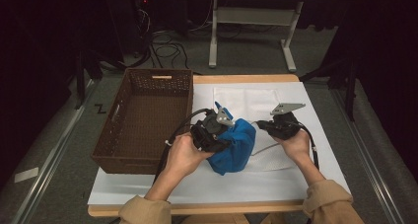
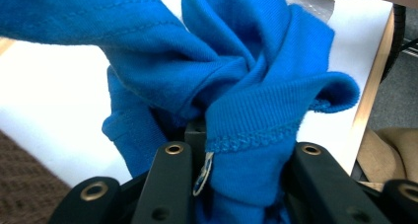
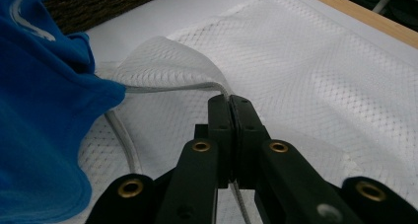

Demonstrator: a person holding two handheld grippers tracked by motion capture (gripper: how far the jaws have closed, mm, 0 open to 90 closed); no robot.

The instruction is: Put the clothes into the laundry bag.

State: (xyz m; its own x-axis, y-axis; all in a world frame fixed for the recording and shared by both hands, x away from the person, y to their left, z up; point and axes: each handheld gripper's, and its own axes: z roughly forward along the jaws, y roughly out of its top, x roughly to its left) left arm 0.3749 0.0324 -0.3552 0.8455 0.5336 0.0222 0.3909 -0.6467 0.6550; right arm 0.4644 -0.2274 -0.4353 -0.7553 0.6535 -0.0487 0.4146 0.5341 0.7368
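now the left gripper [image 1: 224, 135] has its jaws clamped on the bunched blue shirt [image 1: 236, 145] mid-tabletop, at three o'clock from the basket [image 1: 143, 120]; the right gripper [image 1: 263, 126] pinches the white mesh bag's [image 1: 246, 103] edge.

The room is dark, with the light falling mostly on the wooden-edged table [image 1: 246, 79] and its white top. Beyond the grippers, across a grey floor [image 1: 246, 54], stands a pale metal table frame [image 1: 290, 56], and a tangle of black cables [image 1: 165, 49] lies to its left. A strip of pale tape [image 1: 25, 174] marks the floor far left.
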